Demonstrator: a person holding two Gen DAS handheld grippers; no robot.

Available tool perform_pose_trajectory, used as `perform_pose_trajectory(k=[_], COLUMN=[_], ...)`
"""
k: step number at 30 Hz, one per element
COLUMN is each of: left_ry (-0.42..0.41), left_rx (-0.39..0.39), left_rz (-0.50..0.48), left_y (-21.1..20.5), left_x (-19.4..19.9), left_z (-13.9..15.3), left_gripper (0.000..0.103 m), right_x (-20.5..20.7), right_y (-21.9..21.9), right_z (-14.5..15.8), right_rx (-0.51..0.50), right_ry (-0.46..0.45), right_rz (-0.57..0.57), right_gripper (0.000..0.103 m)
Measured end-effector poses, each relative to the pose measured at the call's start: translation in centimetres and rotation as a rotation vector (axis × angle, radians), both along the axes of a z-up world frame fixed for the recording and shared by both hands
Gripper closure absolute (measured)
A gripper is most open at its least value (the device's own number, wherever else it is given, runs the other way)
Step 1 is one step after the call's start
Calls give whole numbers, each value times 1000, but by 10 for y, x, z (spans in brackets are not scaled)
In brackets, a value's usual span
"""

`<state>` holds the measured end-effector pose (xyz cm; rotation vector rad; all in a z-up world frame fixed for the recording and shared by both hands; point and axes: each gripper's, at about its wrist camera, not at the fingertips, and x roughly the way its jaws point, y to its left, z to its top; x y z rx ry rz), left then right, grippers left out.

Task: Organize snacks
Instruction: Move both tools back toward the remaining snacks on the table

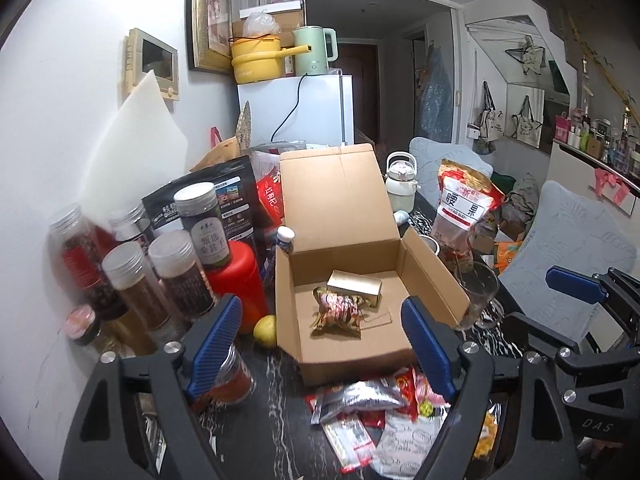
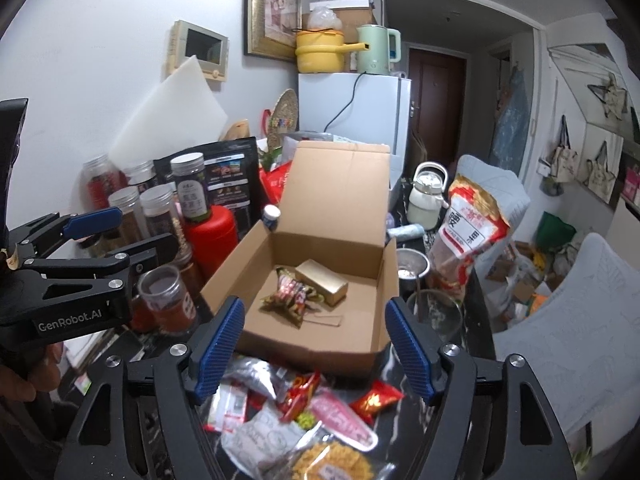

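An open cardboard box (image 1: 352, 366) (image 2: 312, 350) stands on the dark marble table with its lid up. Inside lie a gold carton (image 1: 354, 286) (image 2: 322, 282) and a patterned snack packet (image 1: 338, 312) (image 2: 290, 294). Loose snack packets (image 1: 360, 404) (image 2: 304, 412) are heaped on the table just in front of the box. My left gripper (image 1: 322, 304) hovers open over that heap, nothing between its fingers. My right gripper (image 2: 315, 305) hangs open beside it on the right, also empty. Both point down toward the box.
Several lidded jars (image 1: 132, 276) and a red canister (image 1: 236, 280) crowd the left, with a lemon (image 1: 265, 330) by the box corner. To the right stand a glass (image 1: 478, 292), a cashew bag (image 1: 464, 208) and a white bottle (image 1: 402, 184). Grey chairs (image 1: 568, 248) lie beyond the table edge.
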<state>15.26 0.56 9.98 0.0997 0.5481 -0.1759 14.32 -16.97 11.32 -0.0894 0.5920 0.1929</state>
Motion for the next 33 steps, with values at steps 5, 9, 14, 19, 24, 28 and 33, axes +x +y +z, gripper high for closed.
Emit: perform_pose_trajectory(k=[5, 9, 14, 19, 24, 28, 33], left_ry=[3, -3, 15, 39, 76, 106, 165], left_rx=[-5, 3, 14, 24, 15, 8, -19], left_rz=[-29, -47, -71, -85, -104, -122, -151], left_y=[3, 3, 0, -2, -1, -2, -3], left_x=[-24, -43, -59, -71, -78, -82, -82], left_z=[-4, -10, -23, -39, -56, -70, -91], left_gripper=[21, 21, 21, 21, 21, 21, 21], right_x=[-21, -39, -56, -70, -77, -81, -85], right_y=[-1, 1, 3, 3, 4, 1, -4], right_z=[-5, -12, -25, -42, -60, -75, -94], right_rx=[11, 11, 15, 14, 18, 28, 35], right_ry=[-1, -4, 5, 22, 56, 83, 116], right_rz=[7, 11, 7, -10, -33, -53, -78], right_gripper=[27, 27, 27, 24, 24, 24, 23])
